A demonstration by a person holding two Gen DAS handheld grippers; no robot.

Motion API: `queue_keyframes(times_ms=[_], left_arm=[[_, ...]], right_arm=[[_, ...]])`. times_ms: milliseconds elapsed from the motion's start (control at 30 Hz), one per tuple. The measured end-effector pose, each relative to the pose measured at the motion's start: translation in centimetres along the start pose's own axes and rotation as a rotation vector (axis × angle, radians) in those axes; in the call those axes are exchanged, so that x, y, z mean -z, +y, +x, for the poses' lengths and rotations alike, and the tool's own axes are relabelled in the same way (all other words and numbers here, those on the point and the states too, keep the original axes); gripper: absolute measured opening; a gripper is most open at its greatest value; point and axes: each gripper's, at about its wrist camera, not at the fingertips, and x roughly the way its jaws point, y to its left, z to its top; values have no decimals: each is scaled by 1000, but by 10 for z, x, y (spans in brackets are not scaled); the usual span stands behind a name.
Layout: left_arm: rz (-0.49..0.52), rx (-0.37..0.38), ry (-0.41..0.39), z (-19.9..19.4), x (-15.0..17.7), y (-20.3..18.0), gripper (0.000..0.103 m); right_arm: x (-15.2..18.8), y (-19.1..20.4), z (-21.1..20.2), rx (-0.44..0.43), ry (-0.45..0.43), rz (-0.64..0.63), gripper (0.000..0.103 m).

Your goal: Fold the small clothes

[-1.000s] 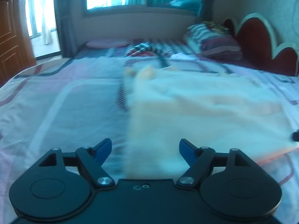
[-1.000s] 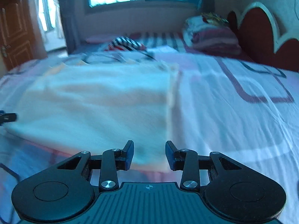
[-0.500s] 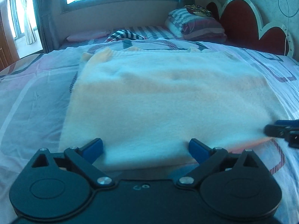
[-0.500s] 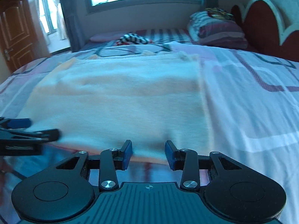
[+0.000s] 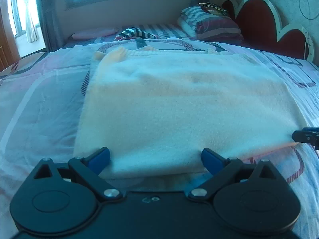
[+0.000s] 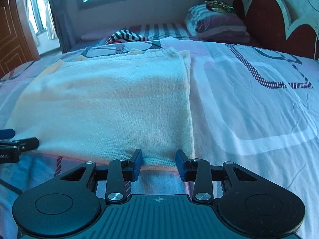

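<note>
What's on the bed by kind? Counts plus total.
Cream knit garment, laid flat: 1
Black-and-white striped cloth, crumpled at the far end: 1
Striped folded bedding or pillows, stacked by the headboard: 1 stack
Pink pillow: 1
Dark and gold item on top of the stack, too small to identify: 1
Total: 5

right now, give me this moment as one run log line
cloth: cream garment flat on bed | left gripper: wide, closing, at near hem, no grip | right gripper: open, hem between pads, no grip
</note>
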Motion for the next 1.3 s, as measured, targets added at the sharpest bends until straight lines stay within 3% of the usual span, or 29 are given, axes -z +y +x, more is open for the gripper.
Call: queue_keyframes(times_ms=[33, 100, 133, 167, 200, 267, 400, 500, 700, 767, 800, 833, 867, 900, 1067, 1100, 1133, 1167, 1200, 1267, 1300], left_arm=[[-23, -2, -9, -7, 0, 3, 79], [-106, 13, -38, -24, 5, 16, 70], [-169, 31, -38, -29, 10, 24, 69], [-258, 52, -26, -34, 15, 34, 68], [-337, 76, -12, -36, 22, 42, 66], [-505, 134, -10, -35, 35, 54, 66], [-742, 162, -73, -26, 40, 69, 66], [-865, 166, -132, -16, 39, 74, 65], [-941, 165, -220, 3, 32, 65, 64], [-971, 169, -246, 11, 29, 66, 56], [-987, 171, -243, 17, 27, 67, 37], [-1011, 175, -213, 26, 25, 69, 5], [-1041, 182, -177, 34, 24, 72, 5], [-1063, 181, -196, 35, 24, 73, 5], [-935, 156, -306, 8, 16, 63, 6], [-929, 131, -291, 9, 16, 63, 12], [-939, 94, -261, 12, 16, 67, 34], [-971, 65, -220, 19, 18, 74, 42], [-1017, 106, -245, 21, 22, 82, 44], [-1050, 117, -230, 23, 20, 91, 24], [-1004, 93, -201, 23, 12, 91, 5]], right_arm=[[-1, -1, -4, -7, -5, 9, 37], [-2, -3, -18, -26, -44, 18, 36], [-2, -3, -25, -40, -69, 16, 32], [-2, -3, -29, -59, -87, 13, 17], [-4, -1, -31, -82, -93, 11, 13], [-8, 4, -32, -108, -109, 9, 13], [-24, 19, -16, -166, -113, -16, 13], [-38, 28, 0, -201, -115, -34, 13], [-58, 31, 35, -279, -100, -15, 13], [-62, 35, 45, -300, -97, -9, 12], [-65, 37, 50, -308, -101, -12, 12], [-67, 40, 54, -317, -102, -15, 12], [-69, 43, 58, -325, -102, -15, 10], [-72, 45, 61, -333, -103, -17, 3], [-87, 62, 75, -374, -114, -28, 1], [-88, 65, 82, -370, -96, -40, 1], [-86, 69, 91, -351, -62, -57, 1], [-84, 71, 100, -339, -39, -63, 0], [-81, 67, 102, -353, -64, -51, 0], [-80, 64, 103, -365, -60, -37, 0], [-80, 60, 101, -372, -61, -23, 0]])
